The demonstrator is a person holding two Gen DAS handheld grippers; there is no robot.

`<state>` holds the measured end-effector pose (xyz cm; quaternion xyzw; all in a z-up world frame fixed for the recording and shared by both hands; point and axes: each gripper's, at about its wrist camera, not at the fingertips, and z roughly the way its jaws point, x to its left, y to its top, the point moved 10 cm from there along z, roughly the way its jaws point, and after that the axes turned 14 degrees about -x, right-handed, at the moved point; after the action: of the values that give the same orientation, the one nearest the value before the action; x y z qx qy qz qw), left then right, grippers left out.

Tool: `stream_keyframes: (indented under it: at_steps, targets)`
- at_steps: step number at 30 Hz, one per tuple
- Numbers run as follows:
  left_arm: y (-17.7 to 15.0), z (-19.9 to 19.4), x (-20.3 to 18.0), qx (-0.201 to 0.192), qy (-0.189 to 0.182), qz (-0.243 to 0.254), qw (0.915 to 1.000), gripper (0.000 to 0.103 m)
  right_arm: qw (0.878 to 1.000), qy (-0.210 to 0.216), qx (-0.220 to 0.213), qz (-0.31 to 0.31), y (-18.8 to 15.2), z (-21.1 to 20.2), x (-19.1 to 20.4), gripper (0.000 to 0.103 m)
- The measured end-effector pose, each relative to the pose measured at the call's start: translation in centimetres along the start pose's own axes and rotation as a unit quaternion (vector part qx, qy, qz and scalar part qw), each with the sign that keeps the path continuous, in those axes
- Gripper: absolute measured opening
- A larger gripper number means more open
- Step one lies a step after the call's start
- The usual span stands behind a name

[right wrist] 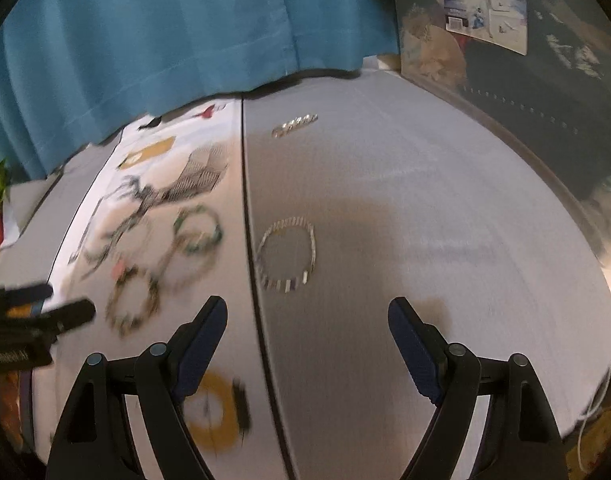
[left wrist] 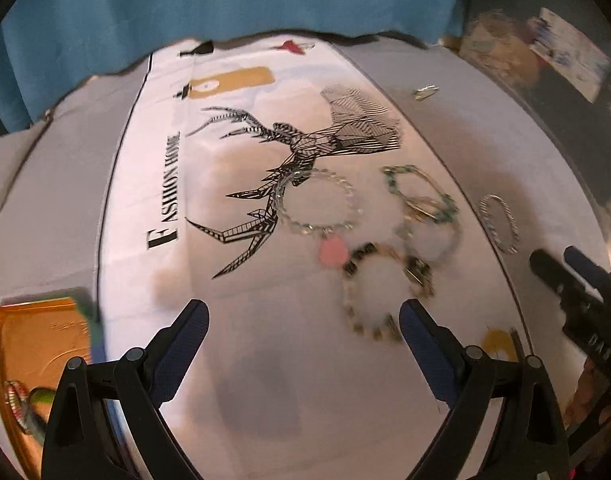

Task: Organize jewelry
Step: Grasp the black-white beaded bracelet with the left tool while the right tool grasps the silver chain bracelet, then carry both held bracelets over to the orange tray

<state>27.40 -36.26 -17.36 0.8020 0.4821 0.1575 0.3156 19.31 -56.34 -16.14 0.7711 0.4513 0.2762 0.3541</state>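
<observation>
Bracelets are lying ahead of both my tongs: my left gripper (left wrist: 303,316) is hanging spread, empty, just short of the dark beaded bracelet (left wrist: 379,292); my right gripper (right wrist: 307,314) is gaping near the silver bracelet (right wrist: 287,256).

My left view cuts off the gold tray (left wrist: 33,344); motion smears the bracelets (right wrist: 153,264) in my right view, perhaps four of them.

Before you, a grey cloth-covered table (right wrist: 405,200), a white deer-print mat (left wrist: 233,320) on it, a silver link bracelet (right wrist: 287,256) on the grey, an orange tray (left wrist: 29,340) at the left edge
</observation>
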Motion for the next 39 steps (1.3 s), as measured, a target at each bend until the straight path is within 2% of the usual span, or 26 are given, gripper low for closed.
stream_keyframes:
  at_steps: [4,7,10,15,16,17,18,20,22,24,27,33,39]
  targets:
    - [-0.4,2.3,0.4,0.019,0.003,-0.006,0.9998,0.095,1.000,-0.022,0.008,0.000,0.6,2.9,-0.9,0.083]
    - [-0.4,2.8,0.3,0.009,0.015,0.019,0.9997,0.097,0.999,-0.031,0.027,-0.006,-0.3,4.3,-1.4,0.083]
    - [-0.3,3.0,0.4,-0.001,0.013,0.021,0.9997,0.103,0.999,-0.039,0.018,-0.034,-0.5,4.2,-1.2,0.084]
    - [-0.2,3.1,0.3,-0.006,0.014,0.022,0.9996,0.103,0.999,-0.038,0.017,-0.035,-0.6,4.1,-1.2,0.082]
    - [-0.3,3.0,0.2,0.002,0.013,0.021,0.9997,0.100,0.999,-0.034,0.015,-0.037,-0.6,4.0,-1.0,0.077]
    - [-0.4,2.8,-0.1,0.007,0.011,0.023,0.9997,0.089,0.999,-0.024,0.008,-0.045,-0.4,3.7,-0.5,0.056]
    - [-0.5,2.4,-0.7,0.007,0.003,0.031,0.9995,0.078,0.998,-0.012,0.003,-0.056,-0.4,3.5,0.2,0.026]
    - [-0.8,1.3,-2.8,0.008,-0.030,0.066,0.9973,0.029,0.997,-0.003,0.002,-0.081,-0.7,3.3,1.2,0.007]
    - [-1.8,0.5,-4.3,0.011,-0.047,0.085,0.9952,0.009,0.995,0.000,0.003,-0.097,-1.0,3.0,2.0,0.004]
    - [-2.6,-0.1,-5.1,0.013,-0.059,0.097,0.9935,0.006,0.995,0.012,0.012,-0.100,-1.4,2.7,2.7,0.004]
    - [-3.1,-1.0,-5.1,0.028,-0.075,0.080,0.9935,0.006,0.995,0.033,0.027,-0.088,-2.0,1.4,3.2,0.003]
    - [-0.7,-5.7,-3.6,-0.019,-0.072,0.061,0.9954,0.006,0.995,0.037,-0.011,-0.087,-0.2,-3.5,3.6,0.003]
    - [0.2,-11.5,-2.1,-0.062,-0.062,0.059,0.9944,0.006,0.993,0.050,-0.044,-0.097,1.7,-8.7,5.2,0.003]
